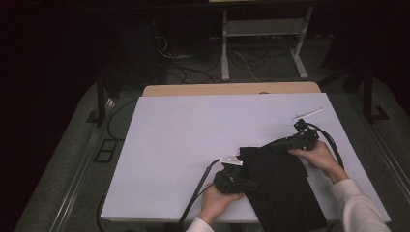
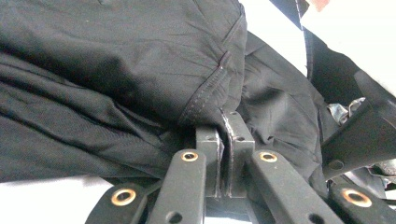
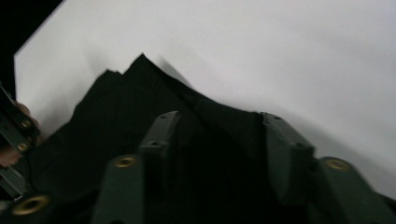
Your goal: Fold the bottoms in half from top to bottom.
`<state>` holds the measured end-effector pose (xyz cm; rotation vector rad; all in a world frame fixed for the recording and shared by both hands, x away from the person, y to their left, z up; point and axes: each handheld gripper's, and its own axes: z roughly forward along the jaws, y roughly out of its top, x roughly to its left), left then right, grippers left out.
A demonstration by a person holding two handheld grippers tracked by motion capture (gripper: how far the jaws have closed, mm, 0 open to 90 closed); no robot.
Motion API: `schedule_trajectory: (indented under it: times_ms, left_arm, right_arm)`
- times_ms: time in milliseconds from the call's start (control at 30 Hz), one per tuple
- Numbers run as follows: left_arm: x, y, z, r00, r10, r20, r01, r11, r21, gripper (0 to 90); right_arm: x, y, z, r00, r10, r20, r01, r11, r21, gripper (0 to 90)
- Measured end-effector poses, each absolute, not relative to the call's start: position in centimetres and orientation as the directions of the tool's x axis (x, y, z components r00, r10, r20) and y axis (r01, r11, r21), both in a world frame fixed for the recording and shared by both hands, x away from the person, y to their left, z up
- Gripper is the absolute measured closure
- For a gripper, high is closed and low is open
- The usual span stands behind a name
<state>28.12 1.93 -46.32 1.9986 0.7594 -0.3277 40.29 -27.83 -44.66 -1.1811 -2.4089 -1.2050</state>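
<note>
Nearest the high camera, a black garment (image 1: 278, 186) lies folded on the lower right of the white table (image 1: 193, 140), a long dark strip. Its long axis slants from an upper end near the frame's middle right down to the bottom edge, where the lower end hangs past the table's near rim. In the left gripper view the cloth (image 2: 121, 79) covers the upper left of the frame, a stitched seam running down toward the jaws.

At the strip's upper left corner sits the left gripper (image 1: 233, 170), held by the person's left hand (image 1: 218, 200). In its own view its jaws are pressed together on a fold of the fabric, clamped tight on it.

On the strip's upper right edge rests the right gripper (image 1: 283, 144), under the right hand (image 1: 320, 157). In the right gripper view the jaws (image 3: 217, 140) stand partly apart over the dark cloth (image 3: 121, 116); that picture is blurred, so the fabric seems to lie between them without being pinched, though I cannot be sure.

Farther out, a small white strip (image 1: 308, 114) lies on the table toward the upper right, well apart from the garment. Cables trail from both grippers.
</note>
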Motion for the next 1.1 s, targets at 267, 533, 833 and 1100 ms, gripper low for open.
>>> schedule_trajectory:
  times_ms: [267, 533, 833, 1100]
  left_arm:
    - [28.1, 1.9, -46.4, 0.77, 0.379, -0.513, 0.634, -0.368, 0.68, 85.7]
    - [28.0, 1.8, -46.4, 0.777, 0.379, -0.502, 0.625, -0.374, 0.685, 79.9]
    - [28.0, 2.2, -45.9, 0.781, 0.376, -0.498, 0.618, -0.358, 0.7, 62.1]
    - [28.0, 3.1, -45.1, 0.783, 0.411, -0.468, 0.608, -0.342, 0.717, 41.6]
  right_arm:
    - [39.8, -27.2, -44.4, -0.686, 0.559, 0.466, 0.718, 0.417, 0.557, 83.8]
    - [38.8, -27.6, -42.9, -0.626, 0.564, 0.538, 0.764, 0.31, 0.566, 84.2]
    - [36.7, -28.6, -41.4, -0.58, 0.547, 0.604, 0.793, 0.21, 0.571, 84.4]
    - [35.3, -29.0, -40.8, -0.6, 0.533, 0.597, 0.776, 0.203, 0.598, 84.3]
